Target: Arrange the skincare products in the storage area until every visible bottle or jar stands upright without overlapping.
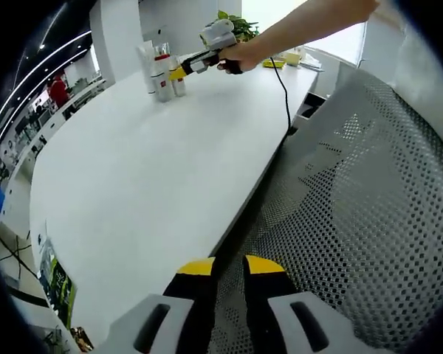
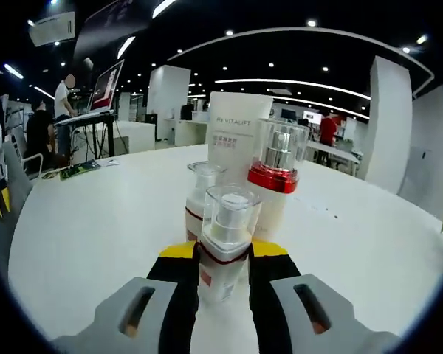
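Left gripper (image 1: 229,267), yellow-tipped black jaws nearly together and holding nothing, hangs at the edge of the white round-cornered table (image 1: 148,184), over a grey mesh chair back (image 1: 354,221). Far across the table the cluster of small white skincare bottles (image 1: 162,77) stands upright, too small to separate; a bare forearm (image 1: 303,29) reaches in, hand cut off at the frame. Right gripper (image 2: 223,254) jaws clamp a small clear-capped white bottle (image 2: 227,240), base hidden; just behind stand another clear-capped bottle (image 2: 201,193), a red-collared pump bottle (image 2: 275,184) and a tall white tube (image 2: 236,136), partly overlapping.
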